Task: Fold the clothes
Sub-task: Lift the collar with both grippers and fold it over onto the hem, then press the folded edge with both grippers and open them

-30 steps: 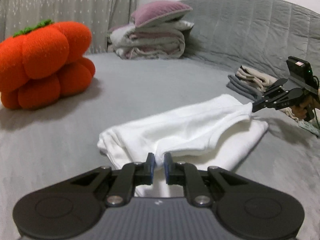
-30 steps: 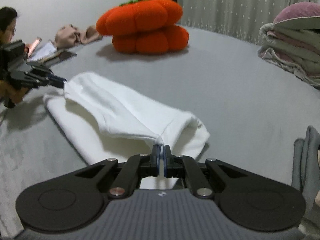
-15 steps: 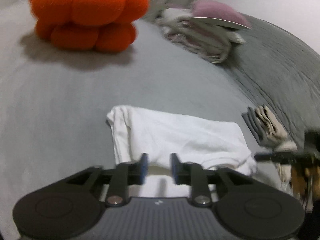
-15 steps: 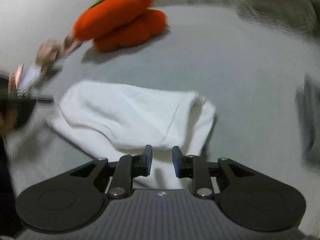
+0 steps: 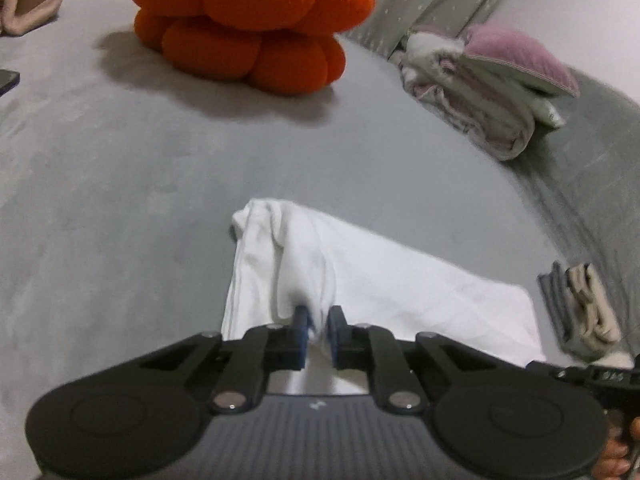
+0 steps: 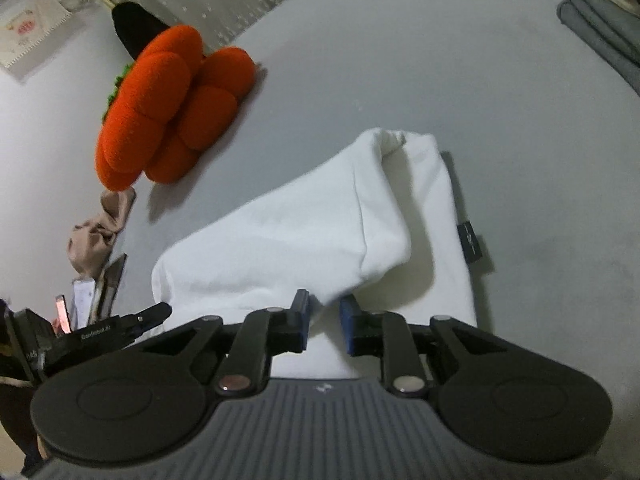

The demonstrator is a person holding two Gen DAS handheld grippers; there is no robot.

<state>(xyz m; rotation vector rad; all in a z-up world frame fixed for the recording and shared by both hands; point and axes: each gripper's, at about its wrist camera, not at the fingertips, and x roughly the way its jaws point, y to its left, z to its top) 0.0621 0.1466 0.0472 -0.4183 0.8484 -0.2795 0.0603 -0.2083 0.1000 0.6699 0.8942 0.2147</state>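
**White garment on the bed, a gripper at each near corner**

In the left wrist view, our left gripper (image 5: 318, 330) has its blue-padded fingers (image 5: 299, 330) nearly closed, with a ridge of the white garment (image 5: 400, 292) pinched up between them. The garment lies partly folded on the grey bed (image 5: 160, 184), running away from the fingers toward the orange plush pumpkin (image 5: 248, 20), its long axis stretching rightward toward the small folded stack (image 5: 580, 308). The tip of the other gripper shows at the right edge.

In the right wrist view, our right gripper (image 6: 325, 322) holds its fingers (image 6: 349, 326) apart, a hanging flap of the garment (image 6: 300, 232) in the gap; we cannot tell whether the pads touch it. The cloth lies straight ahead, doubled over itself, a dark label (image 6: 470, 242) at its right edge. We judge both grippers equally near, the left alone holding cloth.
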